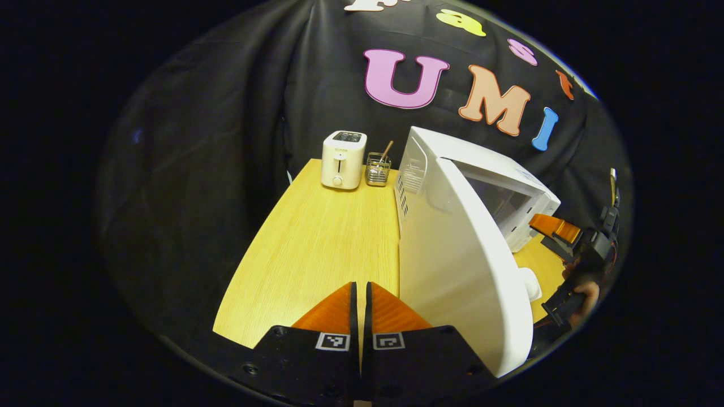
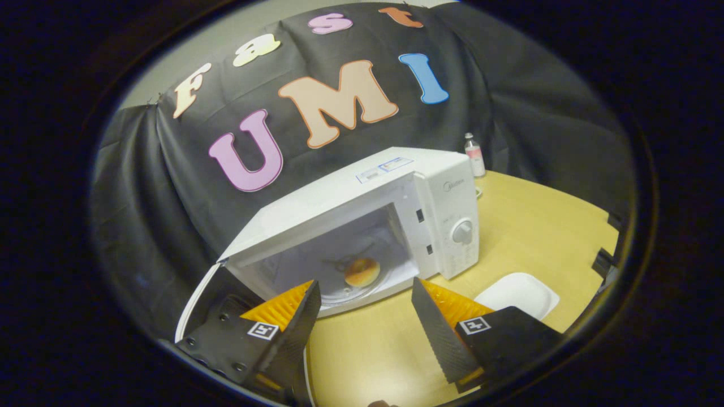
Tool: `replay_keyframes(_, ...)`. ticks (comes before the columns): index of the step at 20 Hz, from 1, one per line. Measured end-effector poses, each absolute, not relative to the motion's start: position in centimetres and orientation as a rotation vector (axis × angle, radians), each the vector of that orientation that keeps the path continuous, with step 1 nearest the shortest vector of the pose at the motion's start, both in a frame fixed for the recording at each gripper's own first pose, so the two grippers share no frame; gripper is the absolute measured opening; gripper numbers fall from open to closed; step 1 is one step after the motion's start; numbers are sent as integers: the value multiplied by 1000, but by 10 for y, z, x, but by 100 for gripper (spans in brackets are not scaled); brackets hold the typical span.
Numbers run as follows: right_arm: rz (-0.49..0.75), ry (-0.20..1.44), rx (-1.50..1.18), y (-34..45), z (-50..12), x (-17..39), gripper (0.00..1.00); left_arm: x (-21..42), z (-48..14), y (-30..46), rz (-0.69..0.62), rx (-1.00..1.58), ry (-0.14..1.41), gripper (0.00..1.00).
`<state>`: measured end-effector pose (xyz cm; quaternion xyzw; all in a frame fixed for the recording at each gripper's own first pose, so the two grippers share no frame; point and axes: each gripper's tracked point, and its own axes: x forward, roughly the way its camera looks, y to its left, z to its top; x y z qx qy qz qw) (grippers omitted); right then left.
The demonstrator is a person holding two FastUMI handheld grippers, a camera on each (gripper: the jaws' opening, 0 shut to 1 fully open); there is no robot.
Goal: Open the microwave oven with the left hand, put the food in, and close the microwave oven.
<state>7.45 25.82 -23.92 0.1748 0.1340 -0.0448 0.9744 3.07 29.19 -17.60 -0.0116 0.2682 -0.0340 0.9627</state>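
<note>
White plastic dominates both views: the boxy white microwave oven (image 2: 362, 226) stands open on the pale wooden table (image 1: 317, 243), and the round golden bun (image 2: 362, 272) already sits on the glass turntable inside the cavity. I judge that closing is the step left.

My left gripper (image 1: 360, 308) has its fingers pressed together, holding nothing, just beside the outer face of the swung-out white microwave door (image 1: 458, 271). My right gripper (image 2: 362, 316) has its fingers spread wide and empty, hanging in front of the cavity mouth.

To do this well, I would draw the right gripper back clear of the door's arc first, then lay the left fingers flat against the door's outer face near its free edge and push it round steadily until it latches, without shoving the oven along the table.

Nearby stand a small cream toaster (image 1: 343, 160) and a wire cutlery basket (image 1: 377, 169) behind the door, well apart from its swing. An empty white square plate (image 2: 517, 294) lies before the control panel, and a small bottle (image 2: 473, 154) sits behind the oven.
</note>
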Motion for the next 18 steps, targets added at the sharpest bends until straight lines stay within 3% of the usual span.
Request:
replay_keyframes(2,-106,266,334,251,-231,55,99,23,-181,289,-86,-21,557,1)
replay_keyframes(3,-115,260,320,247,-227,48,90,20,-181,287,-97,-21,558,1)
replay_keyframes(4,-126,255,309,243,-224,41,90,18,-182,283,-110,-21,562,1)
replay_keyframes(5,-136,248,305,240,-221,34,99,15,-186,279,-126,-18,575,1)
replay_keyframes(13,-170,185,313,198,-192,13,99,5,-197,240,-209,25,617,1)
replay_keyframes(18,-162,172,298,152,-179,13,99,4,-197,220,-159,92,611,1)
